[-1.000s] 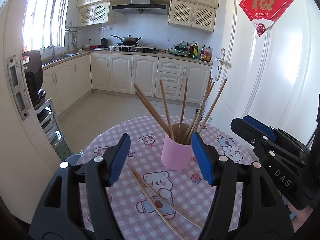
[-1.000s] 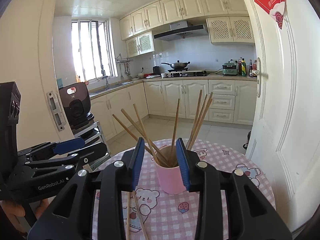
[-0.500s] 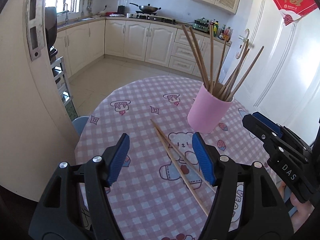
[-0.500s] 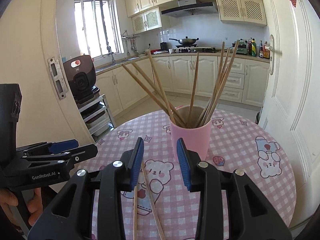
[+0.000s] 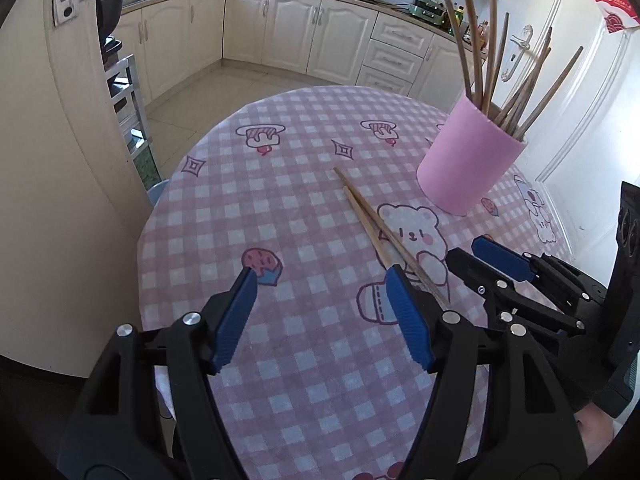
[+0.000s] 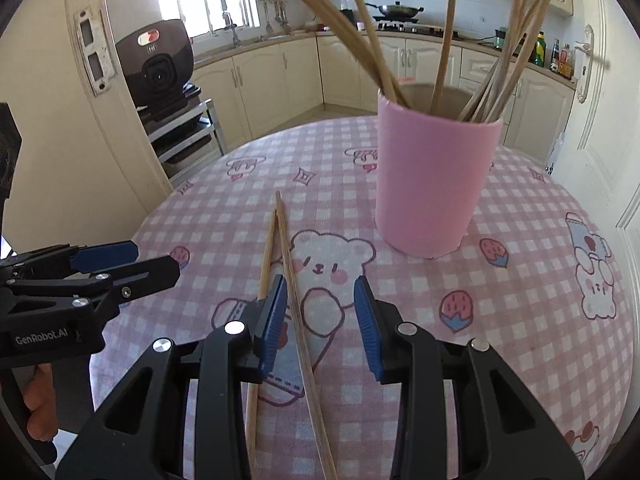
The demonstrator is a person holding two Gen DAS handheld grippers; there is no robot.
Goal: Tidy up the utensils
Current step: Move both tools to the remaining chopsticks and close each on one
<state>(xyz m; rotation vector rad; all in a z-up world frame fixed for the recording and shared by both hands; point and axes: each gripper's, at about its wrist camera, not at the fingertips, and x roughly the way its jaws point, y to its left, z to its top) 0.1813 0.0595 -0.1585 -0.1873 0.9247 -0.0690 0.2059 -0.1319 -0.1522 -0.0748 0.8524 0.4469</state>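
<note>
Cream kitchen cabinets (image 5: pixel 304 36) fill the top of both views, and below them I see a round table (image 5: pixel 224 216) under pink checked cloth. My left gripper (image 5: pixel 322 280) sits low in its frame, jaws wide and empty over the cloth. Two loose chopsticks (image 6: pixel 286 248) lie crossed at the centre of the right view; one runs between the narrower, empty jaws of my right gripper (image 6: pixel 320 284), untouched by the pads. At upper right stands a pink cup (image 6: pixel 434 184) holding more chopsticks.
</note>
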